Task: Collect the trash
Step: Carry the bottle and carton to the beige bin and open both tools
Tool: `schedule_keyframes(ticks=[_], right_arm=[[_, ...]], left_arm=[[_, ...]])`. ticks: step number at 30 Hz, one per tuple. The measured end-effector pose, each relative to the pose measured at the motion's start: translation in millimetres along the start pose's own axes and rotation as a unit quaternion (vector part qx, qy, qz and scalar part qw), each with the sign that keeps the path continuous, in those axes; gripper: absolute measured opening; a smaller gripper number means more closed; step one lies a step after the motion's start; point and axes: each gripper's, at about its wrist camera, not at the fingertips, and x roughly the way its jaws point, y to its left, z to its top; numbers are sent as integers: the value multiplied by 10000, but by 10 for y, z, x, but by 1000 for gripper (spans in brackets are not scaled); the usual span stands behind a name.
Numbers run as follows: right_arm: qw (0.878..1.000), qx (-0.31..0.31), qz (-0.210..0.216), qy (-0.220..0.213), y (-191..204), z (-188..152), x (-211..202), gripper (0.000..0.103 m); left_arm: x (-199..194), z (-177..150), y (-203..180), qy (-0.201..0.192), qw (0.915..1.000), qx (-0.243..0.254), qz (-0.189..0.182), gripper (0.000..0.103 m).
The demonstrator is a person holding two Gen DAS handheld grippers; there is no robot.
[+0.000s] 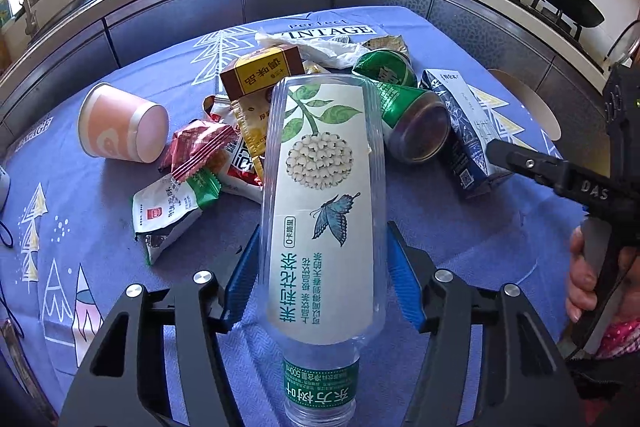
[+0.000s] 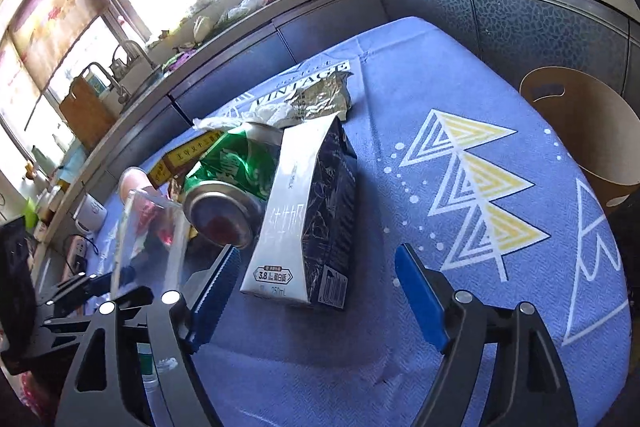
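Left gripper (image 1: 322, 277): clamped on empty plastic bottle (image 1: 324, 187), mid-body, above worktop (image 1: 100, 227). Light, slick, crushable; hold at label.
Right gripper (image 2: 318, 291): spread, empty, just before milk carton (image 2: 308, 223). Stiff, light; take across narrow sides.

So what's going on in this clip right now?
A person with a gripper in each hand is clearing trash from a blue tablecloth. The left gripper is clamped on an empty plastic tea bottle, held above the litter pile. The right gripper is open, with nothing between its fingers, aimed at a dark milk carton beside a crushed green can.
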Motion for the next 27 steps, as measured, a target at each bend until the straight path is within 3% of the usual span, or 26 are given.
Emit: schedule_keyframes(ticks=[1, 2, 3, 6, 10, 14, 15, 18, 20, 22, 23, 24, 25, 26, 27], right_arm=[[9999, -19, 125, 58, 0, -17, 54, 76], [9996, -8, 262, 100, -1, -38, 72, 59], [9994, -25, 337, 104, 10, -40, 61, 56], [9995, -139, 244, -112, 17, -51, -87, 51], [9971, 368, 485, -447, -262, -15, -338, 49], [9902, 943, 580, -853, -655, 23, -621, 44], [9878, 1064, 541, -1000, -763, 28, -703, 1], [9820, 1450, 363, -1152, -1092, 82, -793, 0], [9827, 1561, 375, -921, -1221, 99, -705, 1], [9802, 1677, 677, -810, -1240, 60, -649, 4], [9814, 1596, 679, -817, -1204, 47, -653, 20], [9837, 1445, 624, -872, -1160, 36, -668, 64], [9850, 1324, 515, -976, -1120, 27, -693, 82], [9851, 1210, 449, -1133, -1093, 17, -734, 88], [9864, 1044, 451, -1186, -1060, 33, -751, 88]], left_arm=[[-19, -11, -6, 24, 10000, -1, -19, 58], [-44, -22, -2, 36, 10000, -14, -75, 58], [-87, -21, 1, 28, 9998, -43, -185, 58], [-274, 27, -12, -132, 9984, -90, -550, 58], [-373, 277, -176, -285, 9951, 62, -939, 58], [-227, 603, -552, -175, 9899, 352, -1362, 58], [-192, 670, -662, -167, 9887, 463, -1416, 58], [-17, 905, -1077, -165, 9827, 952, -1579, 58], [155, 1022, -1320, -60, 9806, 1140, -1595, 58], [293, 1074, -1458, 96, 9794, 1191, -1625, 58], [327, 1078, -1487, 119, 9797, 1199, -1605, 58], [346, 1075, -1496, 142, 9798, 1204, -1593, 58], [361, 1069, -1486, 191, 9802, 1169, -1589, 58], [372, 1066, -1465, 255, 9807, 1098, -1600, 58], [365, 1066, -1443, 278, 9809, 1049, -1614, 58]])
